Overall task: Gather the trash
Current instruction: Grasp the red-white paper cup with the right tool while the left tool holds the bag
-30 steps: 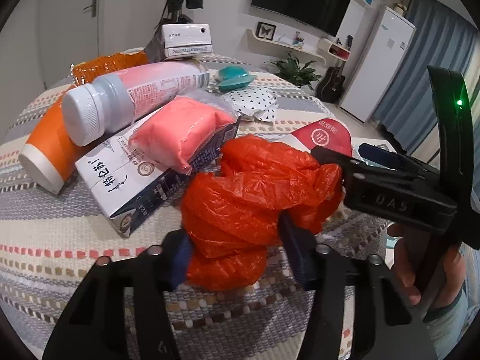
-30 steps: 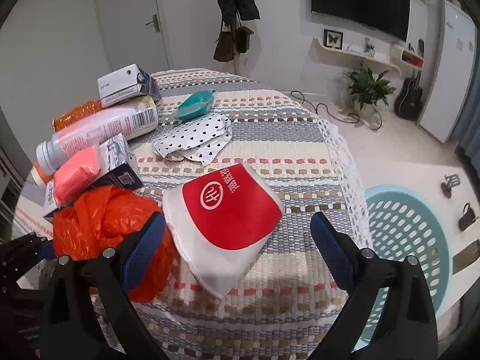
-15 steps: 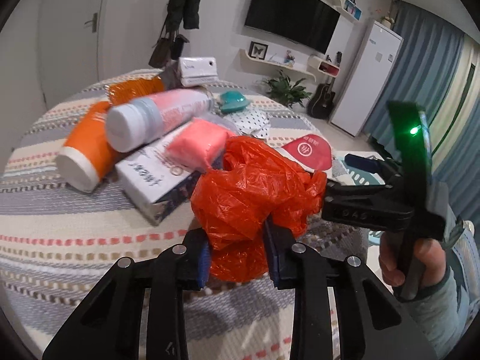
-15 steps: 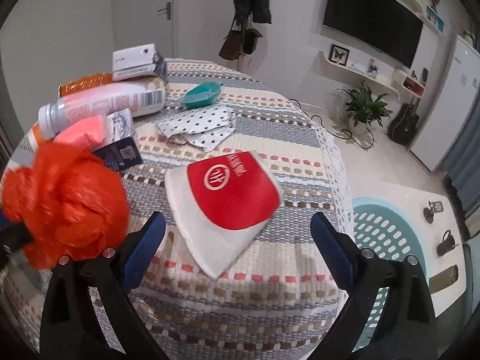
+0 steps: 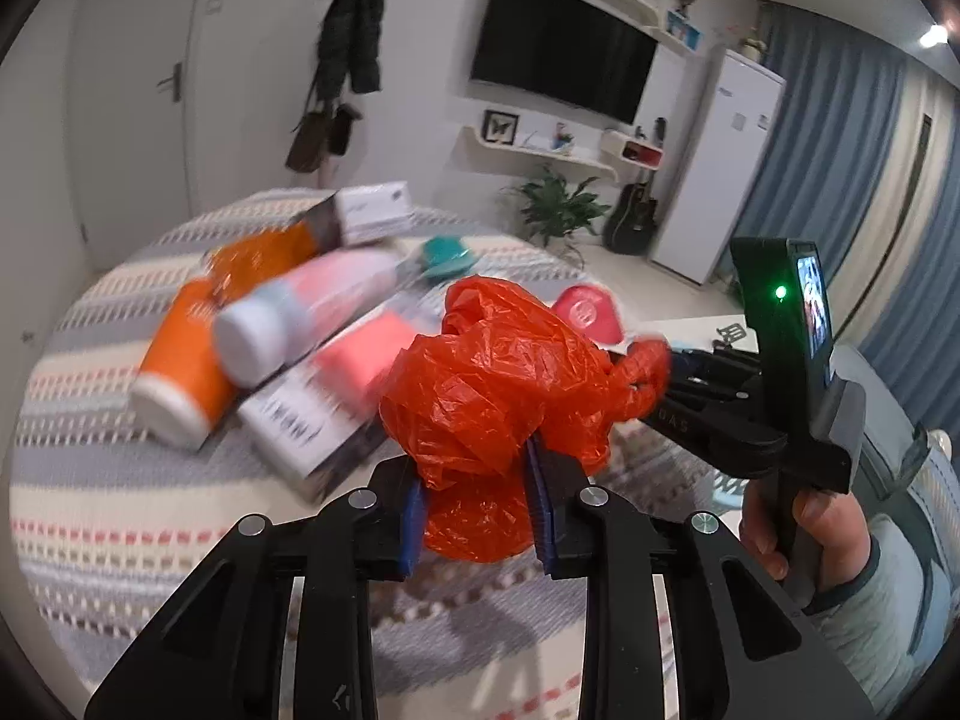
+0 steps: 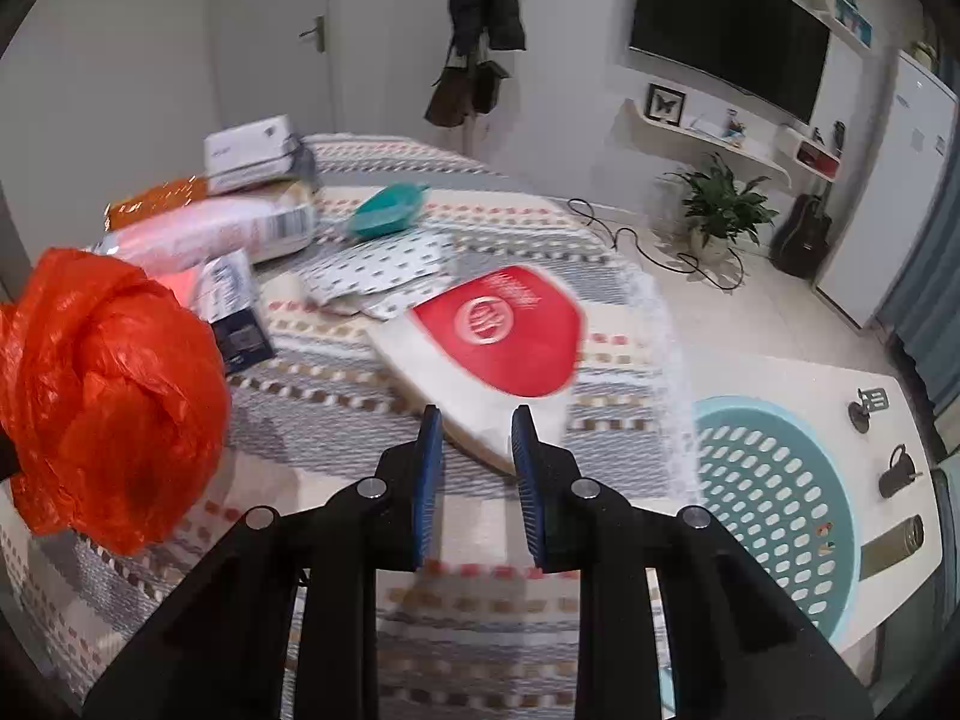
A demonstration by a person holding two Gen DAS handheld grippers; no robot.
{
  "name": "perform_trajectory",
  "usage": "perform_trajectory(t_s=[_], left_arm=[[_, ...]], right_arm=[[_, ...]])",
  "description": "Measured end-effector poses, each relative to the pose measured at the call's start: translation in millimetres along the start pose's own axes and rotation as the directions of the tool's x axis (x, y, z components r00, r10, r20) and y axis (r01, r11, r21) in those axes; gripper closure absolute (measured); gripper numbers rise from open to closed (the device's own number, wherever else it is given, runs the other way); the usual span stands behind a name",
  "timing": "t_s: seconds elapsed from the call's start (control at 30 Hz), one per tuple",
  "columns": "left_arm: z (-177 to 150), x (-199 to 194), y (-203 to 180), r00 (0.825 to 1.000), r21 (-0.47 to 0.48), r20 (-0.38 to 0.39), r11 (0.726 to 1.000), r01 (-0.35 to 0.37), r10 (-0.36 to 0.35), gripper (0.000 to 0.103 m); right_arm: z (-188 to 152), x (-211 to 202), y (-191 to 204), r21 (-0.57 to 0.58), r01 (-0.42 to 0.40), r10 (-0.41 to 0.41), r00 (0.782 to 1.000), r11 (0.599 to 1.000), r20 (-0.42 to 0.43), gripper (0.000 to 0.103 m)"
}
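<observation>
My left gripper (image 5: pixel 477 510) is shut on a crumpled orange plastic bag (image 5: pixel 504 396) and holds it above the table. The bag also shows at the left of the right wrist view (image 6: pixel 102 396). My right gripper (image 6: pixel 477 480) hangs above the table with its jaws nearly closed, a narrow gap between them, nothing held. A flattened red-and-white paper cup (image 6: pixel 498 342) lies just ahead of it. In the left wrist view the right gripper's body (image 5: pixel 750 408) is to the right of the bag.
On the striped tablecloth (image 5: pixel 120 516) lie an orange cup (image 5: pixel 180 372), a pink bottle (image 5: pixel 300 312), a carton (image 5: pixel 318 414), a polka-dot wrapper (image 6: pixel 384 264), a teal item (image 6: pixel 387 213) and a white box (image 6: pixel 252 150). A light-blue perforated basket (image 6: pixel 774 492) stands on the floor right of the table.
My left gripper closed on the orange bag and lifted it off the table. My right gripper's jaws went from wide open to nearly closed.
</observation>
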State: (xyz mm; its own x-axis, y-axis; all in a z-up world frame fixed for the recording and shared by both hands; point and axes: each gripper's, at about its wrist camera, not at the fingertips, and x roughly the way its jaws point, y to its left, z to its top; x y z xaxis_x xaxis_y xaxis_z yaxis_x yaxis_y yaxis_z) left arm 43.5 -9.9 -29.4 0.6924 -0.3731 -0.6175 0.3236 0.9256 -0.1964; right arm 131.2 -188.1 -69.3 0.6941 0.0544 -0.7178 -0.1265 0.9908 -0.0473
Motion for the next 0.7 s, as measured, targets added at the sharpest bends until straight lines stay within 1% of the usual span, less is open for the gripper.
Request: perform_trajectory(t_s=[0.1,0.17,0.2,0.23,0.3,0.33,0.47,0.53,0.6,0.67,0.7], left_arm=[[5,1,-9,1.0,0.006,0.005,1.0,0.007,-0.007,0.077],[5,2,-9,1.0,0.004,0.007,1.0,0.003,-0.003,0.077],[5,3,-8,1.0,0.003,0.007,1.0,-0.003,0.003,0.077],[5,3,-7,1.0,-0.003,0.006,1.0,-0.009,0.009,0.077],[5,4,-3,1.0,-0.015,0.003,1.0,-0.015,0.015,0.077],[4,3,-1,1.0,-0.016,0.004,1.0,-0.023,0.023,0.077],[6,-3,8,0.999,-0.026,0.019,0.999,-0.036,0.037,0.077],[6,-5,12,0.999,-0.032,0.02,0.999,-0.041,0.042,0.077],[5,-5,15,0.999,-0.038,0.018,0.998,-0.041,0.042,0.077],[4,-6,17,0.999,-0.044,0.016,0.998,-0.036,0.037,0.077],[3,-7,15,0.999,-0.045,0.015,0.998,-0.035,0.035,0.077]], right_arm=[[-4,-2,-12,0.011,-0.022,0.022,1.0,1.0,-0.009,0.081],[-7,-5,-21,0.051,-0.071,0.072,0.997,0.996,-0.013,0.071],[-7,-6,-26,0.075,-0.085,0.086,0.996,0.994,-0.006,0.051],[-5,-7,-32,0.107,-0.091,0.091,0.996,0.99,0.007,0.034],[1,-3,-35,0.143,-0.107,0.106,0.994,0.984,0.017,0.032],[7,4,-37,0.176,-0.127,0.129,0.992,0.976,0.0,0.032],[21,34,-44,0.279,-0.162,0.183,0.982,0.946,-0.048,0.032],[25,48,-44,0.31,-0.157,0.189,0.979,0.938,-0.076,0.032],[28,60,-41,0.331,-0.181,0.221,0.971,0.926,-0.088,0.032],[33,63,-35,0.319,-0.18,0.217,0.972,0.931,-0.087,0.036],[35,64,-31,0.314,-0.184,0.221,0.971,0.931,-0.087,0.045]])
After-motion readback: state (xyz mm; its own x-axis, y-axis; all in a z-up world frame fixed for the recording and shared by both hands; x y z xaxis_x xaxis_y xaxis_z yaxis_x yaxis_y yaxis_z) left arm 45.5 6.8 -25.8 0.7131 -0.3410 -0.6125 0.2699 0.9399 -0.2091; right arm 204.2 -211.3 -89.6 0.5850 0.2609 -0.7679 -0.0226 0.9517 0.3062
